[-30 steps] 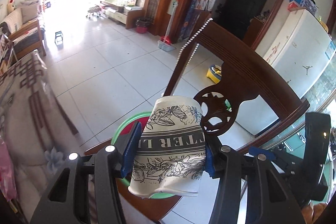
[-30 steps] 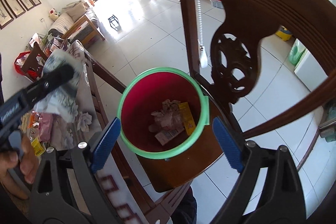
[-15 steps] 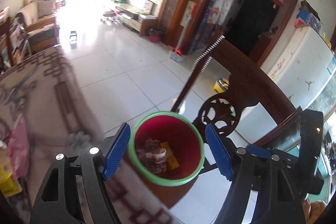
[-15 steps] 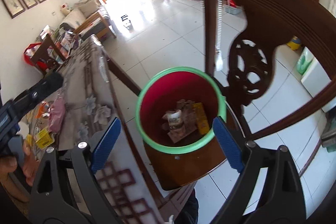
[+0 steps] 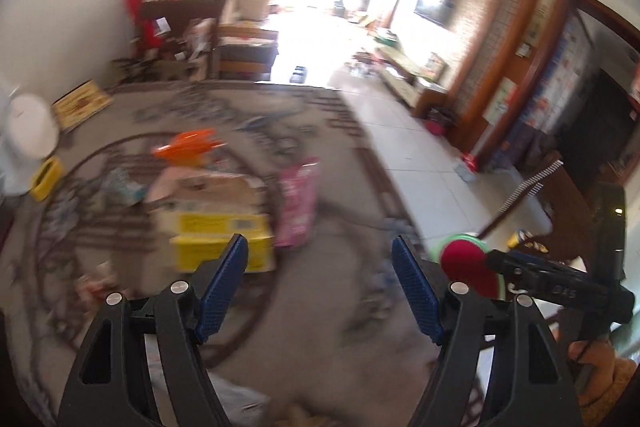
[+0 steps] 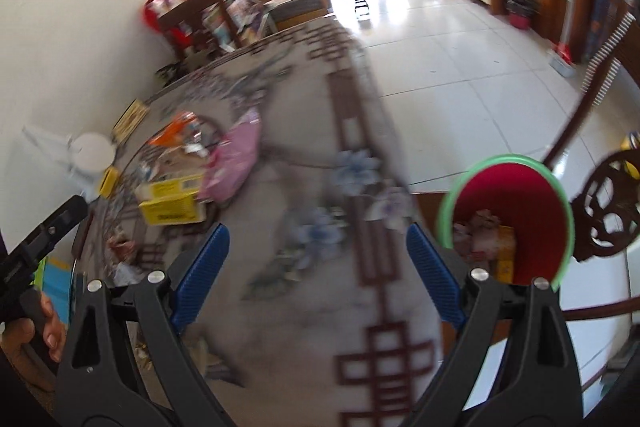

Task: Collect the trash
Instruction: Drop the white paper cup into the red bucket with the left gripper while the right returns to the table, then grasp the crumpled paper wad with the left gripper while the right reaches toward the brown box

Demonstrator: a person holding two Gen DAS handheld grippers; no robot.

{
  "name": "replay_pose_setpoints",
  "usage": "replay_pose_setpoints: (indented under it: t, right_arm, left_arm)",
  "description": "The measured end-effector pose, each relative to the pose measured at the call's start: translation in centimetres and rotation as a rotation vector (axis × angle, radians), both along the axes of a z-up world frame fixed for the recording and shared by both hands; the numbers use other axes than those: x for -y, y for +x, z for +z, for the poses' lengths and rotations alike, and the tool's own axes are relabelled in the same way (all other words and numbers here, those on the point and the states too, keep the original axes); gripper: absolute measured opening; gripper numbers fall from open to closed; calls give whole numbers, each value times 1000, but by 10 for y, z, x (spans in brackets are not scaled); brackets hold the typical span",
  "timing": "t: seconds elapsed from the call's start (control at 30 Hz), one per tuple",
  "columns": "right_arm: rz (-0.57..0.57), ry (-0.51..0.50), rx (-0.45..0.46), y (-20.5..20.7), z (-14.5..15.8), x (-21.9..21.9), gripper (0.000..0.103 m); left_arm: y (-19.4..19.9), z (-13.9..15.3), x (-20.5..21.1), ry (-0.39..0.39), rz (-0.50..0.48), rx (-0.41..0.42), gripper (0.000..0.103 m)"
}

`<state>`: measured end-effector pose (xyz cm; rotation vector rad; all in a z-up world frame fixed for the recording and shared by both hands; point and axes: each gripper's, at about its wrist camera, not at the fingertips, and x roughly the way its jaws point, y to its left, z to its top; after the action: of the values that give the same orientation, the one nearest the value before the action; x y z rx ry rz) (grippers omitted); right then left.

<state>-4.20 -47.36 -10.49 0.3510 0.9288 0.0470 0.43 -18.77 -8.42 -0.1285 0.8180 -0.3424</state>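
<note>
Left hand-held gripper (image 5: 320,277) gaping over table (image 5: 320,347), yellow box (image 5: 222,239) ahead

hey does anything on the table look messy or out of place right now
Yes. Litter lies in a loose heap on the table: a yellow box, a pink packet leaning against it, and an orange wrapper behind. The red bin sits apart on a chair. Blur hides finer detail.
</note>
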Motion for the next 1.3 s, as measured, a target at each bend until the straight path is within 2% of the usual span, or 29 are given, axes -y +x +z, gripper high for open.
replay_pose_setpoints:
  t: [0.2,0.33,0.47,0.63,0.73,0.83,0.9,0.97,1.3]
  right_arm:
    - [178,-10,-39,12,-1,-82,91]
    - [252,-20,-82,15,-8,-127,92]
    - [274,-34,-105,16,-9,-159,92]
    - [243,-37,-128,13,-13,-176,92]
    - [219,-35,-146,13,-16,-183,92]
    - [210,-39,-164,12,-20,-190,92]
    - [213,-43,-175,12,-23,-198,92]
    - [223,-46,-190,13,-27,-205,92]
    - [353,-95,-286,18,-52,-256,92]
  left_arm:
    - [6,-23,-90,27,190,-70,71]
    - [22,-49,-130,43,249,-138,71]
    - [37,-87,-157,61,246,-218,71]
    - [54,-131,-172,60,220,-337,69]
    - [57,-144,-171,67,188,-358,69]
    - [59,-155,-172,73,164,-382,54]
    - [59,-157,-174,49,150,-383,42]
    - [58,-153,-175,40,135,-367,37]
    - [56,-124,-193,26,140,-288,35]
